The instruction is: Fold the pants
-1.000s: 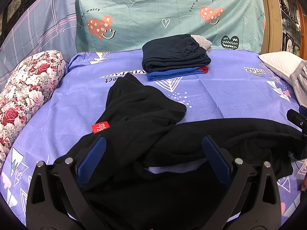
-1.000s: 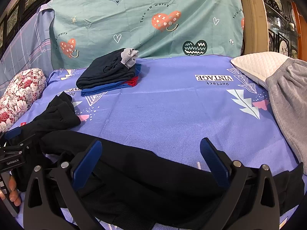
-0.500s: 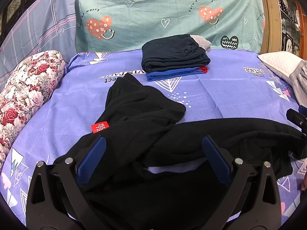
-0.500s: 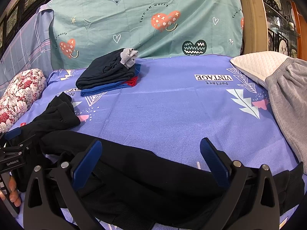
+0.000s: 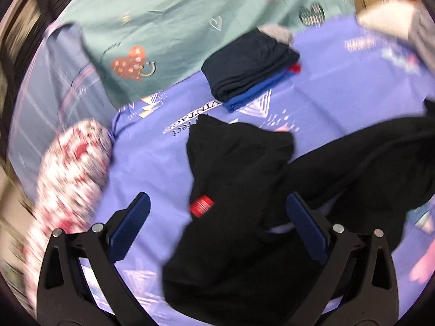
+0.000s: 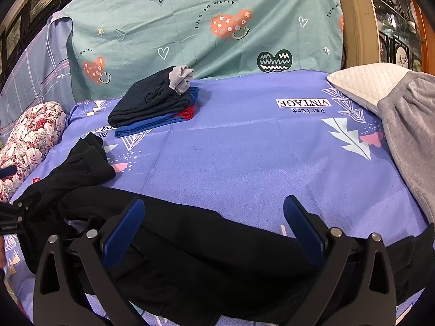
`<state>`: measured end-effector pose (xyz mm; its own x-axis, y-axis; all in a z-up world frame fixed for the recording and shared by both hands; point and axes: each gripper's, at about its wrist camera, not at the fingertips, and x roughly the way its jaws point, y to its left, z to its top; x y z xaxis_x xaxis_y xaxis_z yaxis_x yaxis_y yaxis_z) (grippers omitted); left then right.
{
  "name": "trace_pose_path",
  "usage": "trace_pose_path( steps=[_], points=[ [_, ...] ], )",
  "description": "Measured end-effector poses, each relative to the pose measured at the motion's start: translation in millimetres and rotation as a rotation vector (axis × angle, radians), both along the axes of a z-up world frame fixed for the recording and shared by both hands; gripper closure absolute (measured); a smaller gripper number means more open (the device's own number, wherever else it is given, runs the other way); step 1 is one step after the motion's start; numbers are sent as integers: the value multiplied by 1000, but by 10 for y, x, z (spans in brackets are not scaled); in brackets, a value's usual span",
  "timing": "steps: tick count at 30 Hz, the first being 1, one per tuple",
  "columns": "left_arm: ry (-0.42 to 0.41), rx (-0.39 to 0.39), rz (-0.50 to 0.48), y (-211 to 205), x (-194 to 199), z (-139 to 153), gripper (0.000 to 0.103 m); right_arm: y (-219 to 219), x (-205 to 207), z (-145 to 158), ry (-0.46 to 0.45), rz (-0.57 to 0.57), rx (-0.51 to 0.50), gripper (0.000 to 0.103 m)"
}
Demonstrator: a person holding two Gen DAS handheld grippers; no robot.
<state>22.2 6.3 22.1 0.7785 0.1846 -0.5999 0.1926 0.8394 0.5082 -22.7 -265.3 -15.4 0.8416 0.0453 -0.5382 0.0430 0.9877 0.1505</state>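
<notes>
Left gripper: spread wide, empty, over the crumpled black pants near their red tag; view blurred.
Right gripper: spread too, holding nothing, above one long leg.
Pants: unfolded, twisted across the near edge of the purple printed bedsheet.
Risk: I'd guess pinching one bunched layer would drag the tangle instead of flattening it.
Farther off: folded dark clothes stack, floral bolster, white quilted pillow, teal heart-print cloth.
</notes>
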Motion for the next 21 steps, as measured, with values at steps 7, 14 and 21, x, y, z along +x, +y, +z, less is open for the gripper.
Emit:
trace_pose_path(
  steps=[7,14,21],
  points=[
    [219,129,-84,-220,538,-271,2,-54,1,-17,6,-3,36,1],
    [391,-15,-69,35,747,-294,48,-130,12,-42,19,-10,81,1],
    [285,-257,169,1346,481,78,84,-97,44,-66,47,10,87,1]
  ],
)
